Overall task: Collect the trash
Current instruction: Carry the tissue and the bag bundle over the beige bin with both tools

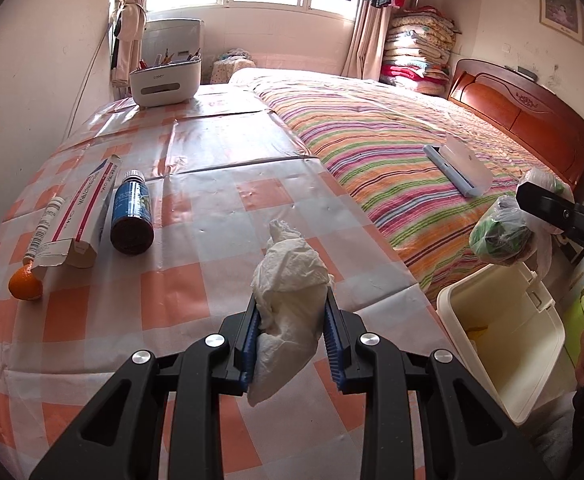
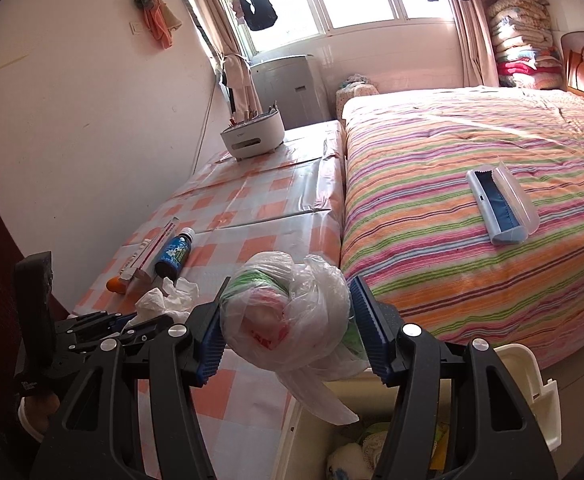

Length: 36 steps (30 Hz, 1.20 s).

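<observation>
A table [image 1: 196, 216] under a glossy orange-and-white checked cover is filling the left and centre of both views, butting against a bed [image 1: 380, 136] with a striped blanket on the right, with a bright window at the top and folded quilts stacked in the upper right corner. At lower centre of the left wrist view, the left gripper [image 1: 292, 312] is clamping a crumpled white tissue [image 1: 288, 280], its long axis running up the frame and its twisted tip pointing toward the window. In the right wrist view, the right gripper [image 2: 288, 312] is pinching a bundled plastic bag [image 2: 284, 312], a loose tail hanging toward the lower right over a cream bin [image 2: 532, 384]; what is wrapped inside is probably green and red, though the film blurs it. A dark bottle [image 1: 132, 216] is lying beside a carton [image 1: 88, 216] at left.
</observation>
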Available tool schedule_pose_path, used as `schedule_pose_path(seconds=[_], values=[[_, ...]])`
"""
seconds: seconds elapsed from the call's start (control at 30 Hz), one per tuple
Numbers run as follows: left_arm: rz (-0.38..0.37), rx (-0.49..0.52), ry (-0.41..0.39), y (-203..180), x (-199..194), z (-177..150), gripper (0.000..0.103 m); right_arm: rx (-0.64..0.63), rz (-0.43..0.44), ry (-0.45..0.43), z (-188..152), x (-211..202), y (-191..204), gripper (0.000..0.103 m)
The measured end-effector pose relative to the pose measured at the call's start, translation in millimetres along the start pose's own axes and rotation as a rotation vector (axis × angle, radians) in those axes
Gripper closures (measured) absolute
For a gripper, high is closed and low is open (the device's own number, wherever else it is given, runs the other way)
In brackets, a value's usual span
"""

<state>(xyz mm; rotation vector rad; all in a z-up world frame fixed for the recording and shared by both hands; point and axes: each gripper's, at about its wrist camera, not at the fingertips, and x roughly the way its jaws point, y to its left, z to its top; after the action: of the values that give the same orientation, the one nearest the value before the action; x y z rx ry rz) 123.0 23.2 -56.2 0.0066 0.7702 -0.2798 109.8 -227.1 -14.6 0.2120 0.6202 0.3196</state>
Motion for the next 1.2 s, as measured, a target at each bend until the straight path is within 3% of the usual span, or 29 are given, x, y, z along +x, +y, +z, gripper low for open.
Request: schedule_pose_path(seconds=[0.3,0.87,1.2], values=[[-0.038,0.043,0.024,-24.7,4.6,-7.9,0.075,0.041,-0.027,-0.027,-6.4,-25.2,-25.6,0.047],[-0.219,0.132,0.053,-104.6,1.4,-18.0,0.075,0.141,-0.075,-0.033,-34.4,-53.1,-64.9,0.046],[-0.267,0.168,0.066,-134.3,3.7,-23.3,0.075,0.194,-0.100,-0.035,-45.5,-62.2,-79.0,0.044]])
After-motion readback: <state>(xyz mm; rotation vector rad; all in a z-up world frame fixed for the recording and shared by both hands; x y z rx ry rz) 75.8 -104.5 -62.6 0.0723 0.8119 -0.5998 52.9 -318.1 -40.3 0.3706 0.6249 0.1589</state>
